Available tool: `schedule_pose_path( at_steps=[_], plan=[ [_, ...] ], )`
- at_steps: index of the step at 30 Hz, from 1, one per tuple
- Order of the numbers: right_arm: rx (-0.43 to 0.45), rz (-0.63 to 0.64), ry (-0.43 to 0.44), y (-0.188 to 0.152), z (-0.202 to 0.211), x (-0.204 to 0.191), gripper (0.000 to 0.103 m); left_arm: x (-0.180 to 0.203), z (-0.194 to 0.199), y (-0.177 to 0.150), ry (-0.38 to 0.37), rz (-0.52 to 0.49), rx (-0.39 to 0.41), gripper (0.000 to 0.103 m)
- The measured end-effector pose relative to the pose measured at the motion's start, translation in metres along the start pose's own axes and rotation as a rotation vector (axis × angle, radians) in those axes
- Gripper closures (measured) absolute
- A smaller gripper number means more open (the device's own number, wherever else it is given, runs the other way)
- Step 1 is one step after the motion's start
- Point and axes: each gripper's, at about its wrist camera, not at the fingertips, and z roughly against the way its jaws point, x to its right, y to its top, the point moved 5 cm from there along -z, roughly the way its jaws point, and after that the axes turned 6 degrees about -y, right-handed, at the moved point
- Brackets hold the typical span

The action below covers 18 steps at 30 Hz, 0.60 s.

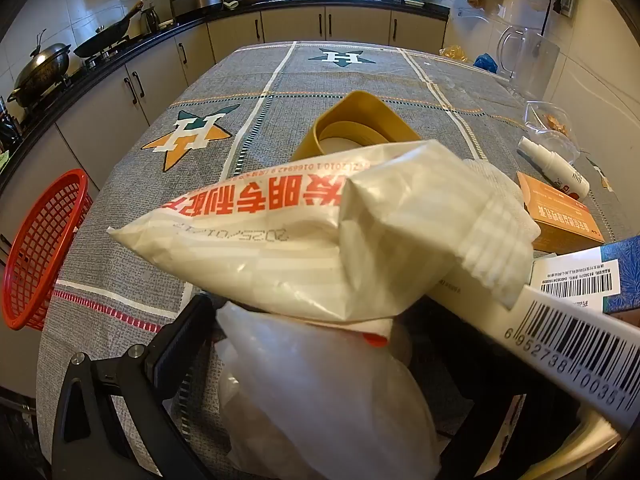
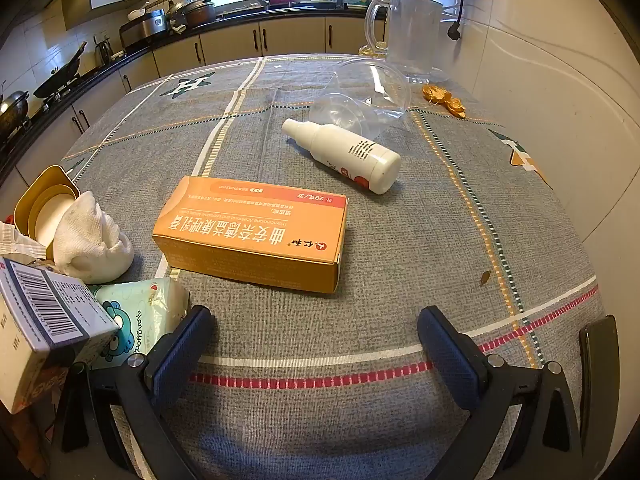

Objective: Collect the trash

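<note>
Hanging wide open above the grey checked tabletop (image 2: 400, 240), the right claw (image 2: 316, 344) grasps nothing; only bare cloth shows between its two dark pads (image 2: 448, 356). Ahead of it lies an orange carton (image 2: 256, 232), flat and untouched, and beyond that a white spray bottle (image 2: 344, 154) on its side, with a clear plastic cup (image 2: 368, 96) tipped over just behind. The left claw (image 1: 320, 360) also stands spread to its widest; a crumpled white packet with red lettering (image 1: 280, 236) and a white plastic bag (image 1: 320, 392) fill the space between its fingers, but whether the pads press on them cannot be told. A red mesh basket (image 1: 44, 248) sits at the tabletop's left edge.
</note>
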Motion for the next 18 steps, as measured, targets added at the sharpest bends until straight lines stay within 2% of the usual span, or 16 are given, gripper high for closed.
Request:
schedule_pose_path(
  at_steps=[6,9,11,15,18],
  plan=[
    [-0.006,0.006,0.001,-0.001,0.002,-0.002,0.000,0.000,0.001,-0.001,-0.003,-0.010,-0.009,0.000],
    [-0.038,0.027,0.021,-0.003,0.000,-0.005,0.000,-0.001,0.005,-0.002,-0.003,-0.028,-0.012,0.000],
    [-0.041,0.045,0.031,-0.008,0.007,-0.004,0.000,-0.007,0.022,-0.004,0.000,-0.032,0.025,0.000],
    [0.008,0.055,0.029,-0.007,0.034,0.006,0.000,-0.015,0.048,-0.002,-0.003,-0.017,0.080,0.000],
    [0.020,0.057,0.036,-0.012,0.050,0.011,0.000,-0.019,0.056,-0.002,-0.001,-0.019,0.109,0.000]
  ],
)
